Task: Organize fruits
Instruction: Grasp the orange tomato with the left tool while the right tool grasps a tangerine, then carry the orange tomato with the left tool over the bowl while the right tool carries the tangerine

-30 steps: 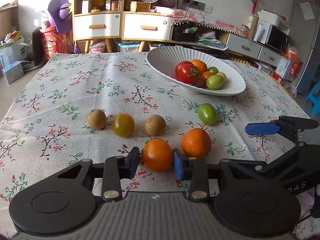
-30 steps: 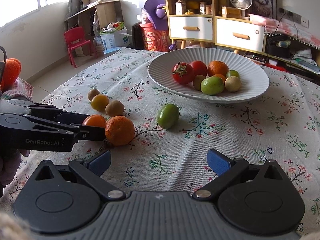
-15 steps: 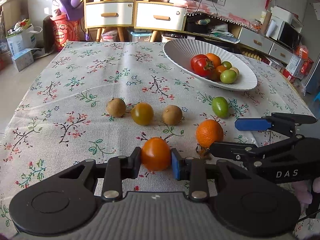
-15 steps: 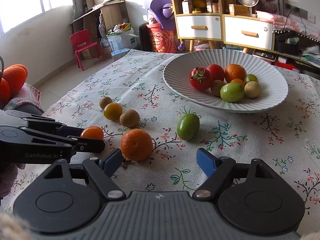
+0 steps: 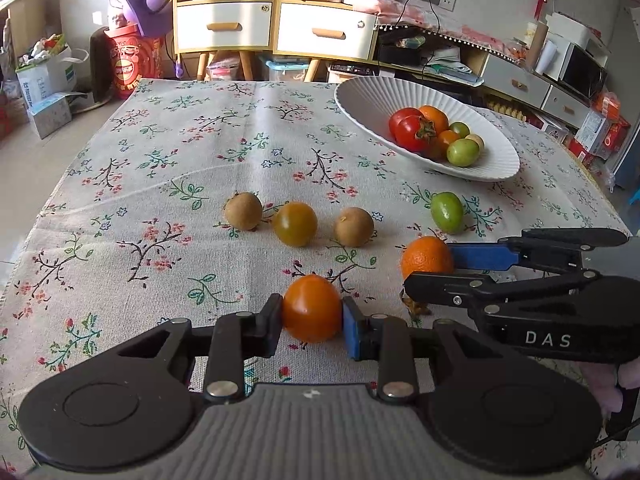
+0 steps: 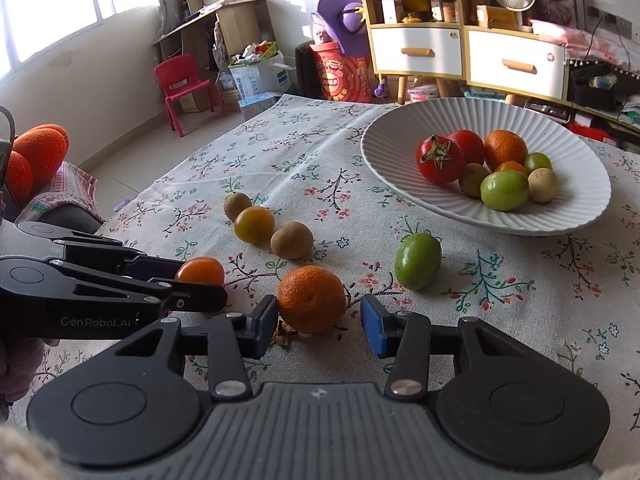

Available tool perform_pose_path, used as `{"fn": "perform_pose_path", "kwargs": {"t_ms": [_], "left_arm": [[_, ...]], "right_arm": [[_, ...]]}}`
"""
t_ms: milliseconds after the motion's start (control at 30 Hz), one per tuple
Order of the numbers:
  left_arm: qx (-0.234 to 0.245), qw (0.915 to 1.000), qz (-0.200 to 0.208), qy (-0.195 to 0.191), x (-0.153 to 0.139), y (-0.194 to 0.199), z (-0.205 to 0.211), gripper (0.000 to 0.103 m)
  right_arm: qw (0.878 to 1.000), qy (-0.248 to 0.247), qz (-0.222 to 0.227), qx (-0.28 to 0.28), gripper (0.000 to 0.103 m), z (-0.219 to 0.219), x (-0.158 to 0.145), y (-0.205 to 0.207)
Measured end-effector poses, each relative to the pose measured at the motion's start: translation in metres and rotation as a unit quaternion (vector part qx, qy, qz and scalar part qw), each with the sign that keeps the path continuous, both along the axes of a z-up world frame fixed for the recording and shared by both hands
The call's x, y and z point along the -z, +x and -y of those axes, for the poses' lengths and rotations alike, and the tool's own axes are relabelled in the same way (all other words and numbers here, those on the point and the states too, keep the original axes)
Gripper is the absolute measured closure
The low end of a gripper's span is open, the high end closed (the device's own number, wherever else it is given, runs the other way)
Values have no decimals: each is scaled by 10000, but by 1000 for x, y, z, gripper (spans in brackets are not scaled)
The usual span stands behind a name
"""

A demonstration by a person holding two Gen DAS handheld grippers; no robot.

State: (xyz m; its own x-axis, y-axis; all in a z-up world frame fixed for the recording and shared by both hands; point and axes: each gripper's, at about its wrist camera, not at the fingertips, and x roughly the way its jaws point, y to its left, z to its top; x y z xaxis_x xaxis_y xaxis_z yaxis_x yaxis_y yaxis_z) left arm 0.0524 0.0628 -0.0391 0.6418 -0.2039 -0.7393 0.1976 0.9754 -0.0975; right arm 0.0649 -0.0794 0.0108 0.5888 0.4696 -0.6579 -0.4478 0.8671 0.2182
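Two fruits taken up at once, one still loosely bracketed.

Left hand-held gripper (image 5: 312,320) clamped on the orange tomato (image 5: 312,307), low over the floral tabletop (image 5: 160,184). Right hand-held gripper (image 6: 318,326) just closing around the mandarin (image 6: 311,298), pads seemingly not yet pressing, a gap on the blue pad's side. Likely risk: round mandarin nudged and rolled toward the green fruit (image 6: 418,261) by an off-centre squeeze, or slipped loose on the way to the white bowl (image 6: 580,216).
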Motion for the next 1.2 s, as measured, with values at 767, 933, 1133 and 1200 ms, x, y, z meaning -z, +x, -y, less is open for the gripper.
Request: {"fn": "perform_pose_path", "kwargs": {"t_ms": [767,933,1133,1200], "left_arm": [[124,9992,260,-259,-27,14,26,83],[180,9984,432,-303,-37,21,41,83],[231,9974,597,-320,-44,31,56,83],[275,9971,653,-277,-44,34,59,83]], "right_arm": [[9990,83,186,390,70,37,-22,5],[9972,182,325,647,70,54,-31,15],[9957,149,395,822,70,69,-34,28],[9952,154,383,889,70,74,-35,34]]}}
